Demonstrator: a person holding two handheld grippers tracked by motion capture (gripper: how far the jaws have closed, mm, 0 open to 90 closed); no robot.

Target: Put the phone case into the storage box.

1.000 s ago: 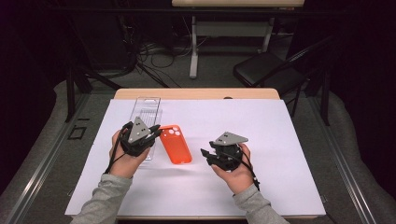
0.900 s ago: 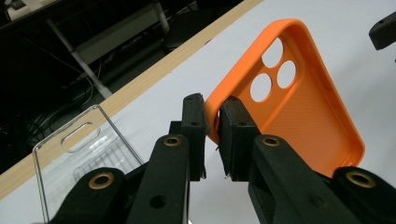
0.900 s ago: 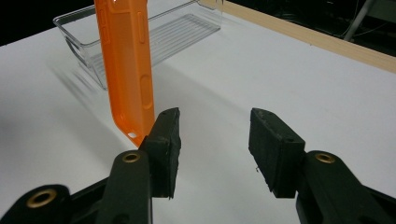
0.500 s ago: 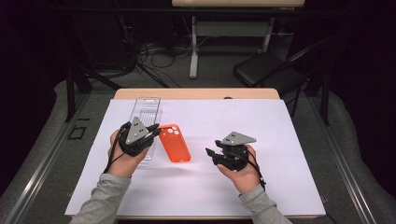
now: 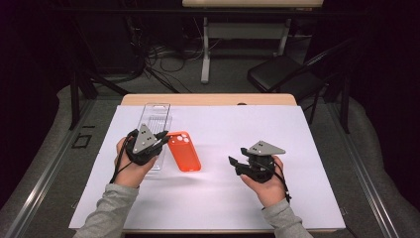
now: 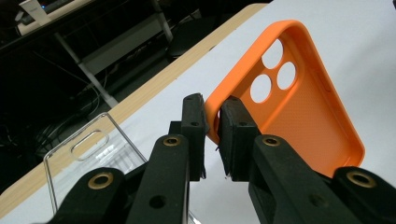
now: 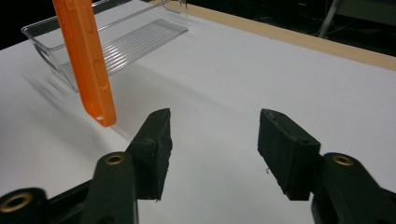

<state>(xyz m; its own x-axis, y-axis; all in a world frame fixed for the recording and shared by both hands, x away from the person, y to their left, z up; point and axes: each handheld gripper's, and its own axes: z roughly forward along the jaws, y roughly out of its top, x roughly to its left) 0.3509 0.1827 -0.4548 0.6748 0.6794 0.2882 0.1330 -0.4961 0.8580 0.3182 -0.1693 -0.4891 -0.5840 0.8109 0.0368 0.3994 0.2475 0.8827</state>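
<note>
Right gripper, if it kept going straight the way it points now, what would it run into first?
Probably the orange phone case, held off the paper by the left gripper. It hangs ahead and left of the right gripper, whose jaws stand open and have just been opening. Depth is unclear; it might pass beside it toward the clear tray.

I see an orange phone case (image 5: 183,151), a clear tray (image 5: 154,116), black tools, a white surface (image 5: 297,134)
</note>
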